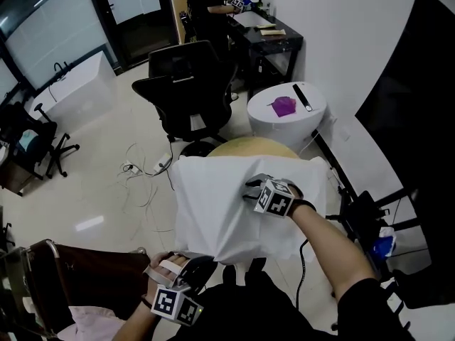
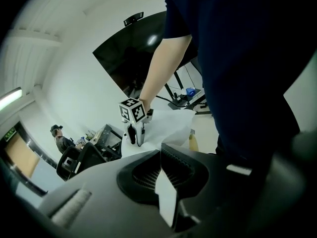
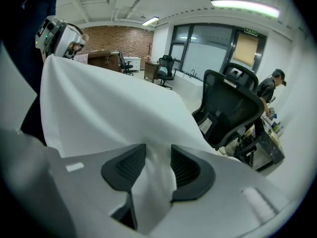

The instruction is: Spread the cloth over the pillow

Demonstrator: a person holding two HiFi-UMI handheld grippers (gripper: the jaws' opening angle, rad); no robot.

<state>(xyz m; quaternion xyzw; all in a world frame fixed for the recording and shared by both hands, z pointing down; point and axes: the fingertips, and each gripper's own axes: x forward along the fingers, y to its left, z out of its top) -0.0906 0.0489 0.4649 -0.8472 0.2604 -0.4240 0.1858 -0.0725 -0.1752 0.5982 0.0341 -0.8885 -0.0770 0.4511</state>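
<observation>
A white cloth (image 1: 213,204) lies draped over a tan pillow (image 1: 259,146), of which only the far rim shows. My right gripper (image 1: 252,189) rests on top of the cloth near its middle. In the right gripper view its jaws (image 3: 157,155) stand apart with a fold of cloth (image 3: 148,182) loose between the pads. My left gripper (image 1: 190,270) is at the cloth's near edge, close to my body. In the left gripper view it (image 2: 161,171) is shut on a strip of the cloth (image 2: 167,197), and the right gripper (image 2: 136,133) shows beyond.
A black office chair (image 1: 188,91) stands just behind the pillow. A round white table (image 1: 288,123) with a purple object (image 1: 284,106) is at the back right. Cables (image 1: 142,169) lie on the floor at left. A black stand (image 1: 370,212) is at the right.
</observation>
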